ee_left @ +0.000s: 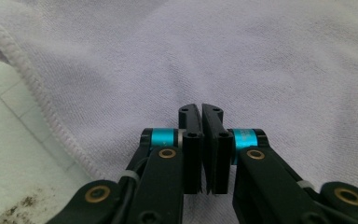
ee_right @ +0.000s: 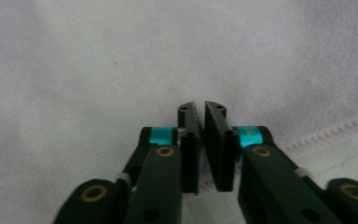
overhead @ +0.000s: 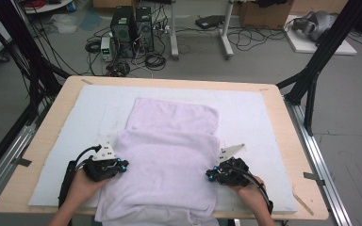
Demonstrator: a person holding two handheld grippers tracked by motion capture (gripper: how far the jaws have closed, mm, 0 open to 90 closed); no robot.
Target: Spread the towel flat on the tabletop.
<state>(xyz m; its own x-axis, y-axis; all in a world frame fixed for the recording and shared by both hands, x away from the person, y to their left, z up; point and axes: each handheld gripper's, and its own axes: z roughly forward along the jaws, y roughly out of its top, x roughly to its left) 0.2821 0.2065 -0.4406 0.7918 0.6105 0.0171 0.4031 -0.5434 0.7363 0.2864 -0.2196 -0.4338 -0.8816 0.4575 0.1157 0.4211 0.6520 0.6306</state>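
A pale lilac towel (overhead: 169,160) lies folded on the white mat (overhead: 254,117), and its near end hangs over the table's front edge. My left gripper (overhead: 124,164) rests at the towel's left edge and points inward. In the left gripper view its jaws (ee_left: 201,108) stand shut over the towel (ee_left: 261,60), with nothing seen between them; the hemmed edge (ee_left: 42,102) runs at the left. My right gripper (overhead: 210,175) sits at the towel's right edge, also shut (ee_right: 199,106) above the towel (ee_right: 98,70). A sliver of pale cloth shows low in its gap.
The mat covers most of a wooden table (overhead: 285,127). Black frame posts (overhead: 311,80) stand at both sides. On the floor behind are computer towers (overhead: 132,30), tangled cables and a white table's legs (overhead: 224,37).
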